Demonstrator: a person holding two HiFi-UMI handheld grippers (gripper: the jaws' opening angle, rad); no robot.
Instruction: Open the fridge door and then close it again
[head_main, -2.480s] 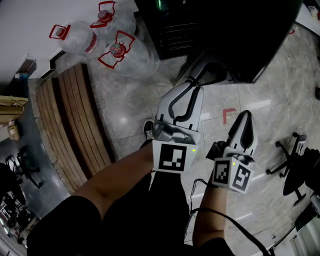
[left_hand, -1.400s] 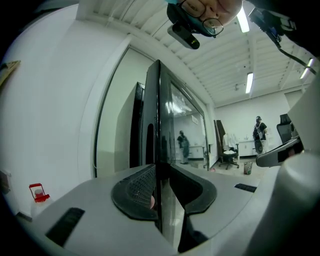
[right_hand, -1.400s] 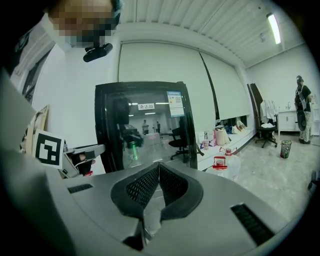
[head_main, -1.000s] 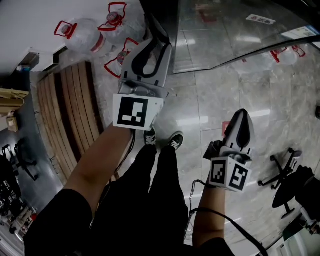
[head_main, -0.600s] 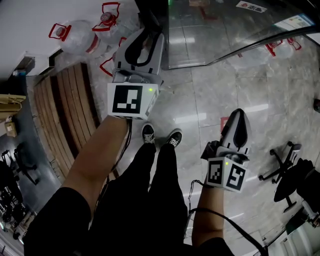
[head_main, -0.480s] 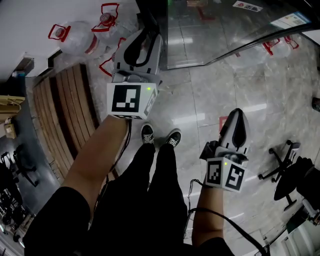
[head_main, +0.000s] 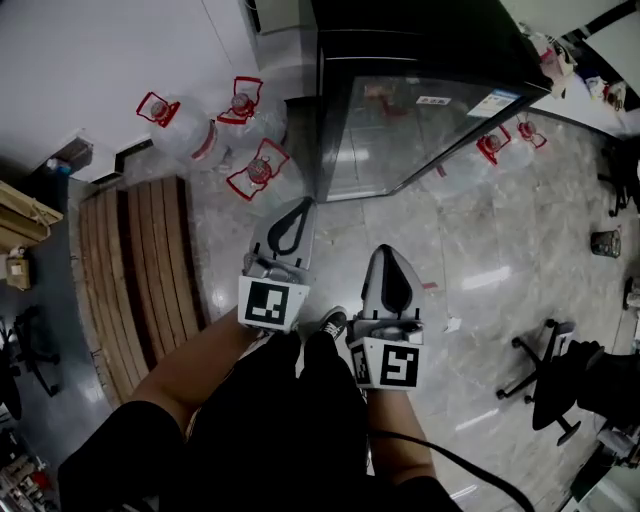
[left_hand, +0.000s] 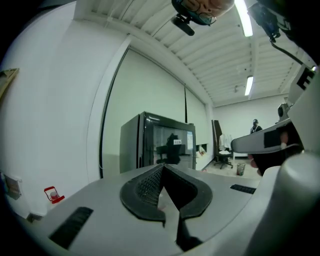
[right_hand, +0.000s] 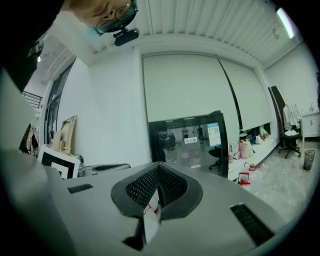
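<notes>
The fridge (head_main: 420, 130) is a black cabinet with a glass door and stands on the floor ahead of me. Its door looks closed against the cabinet. Both gripper views show the fridge (left_hand: 167, 145) (right_hand: 192, 137) some way off, beyond the jaw tips. My left gripper (head_main: 302, 203) hangs short of the fridge and touches nothing. Its jaws have just closed, tips together (left_hand: 161, 167), with nothing between them. My right gripper (head_main: 386, 250) is close beside it on the right, also shut and empty, with its tips meeting (right_hand: 159, 165).
Large water bottles with red handles (head_main: 180, 125) (head_main: 258, 165) lie left of the fridge, and more (head_main: 492, 143) are on its right. A wooden slatted bench (head_main: 140, 270) runs along the left. An office chair (head_main: 545, 365) stands at the right. My shoes (head_main: 330, 322) are just below the grippers.
The left gripper has come away from the fridge door's edge and back towards me. The right gripper has moved left, close beside it. The whole fridge now shows, farther off.
</notes>
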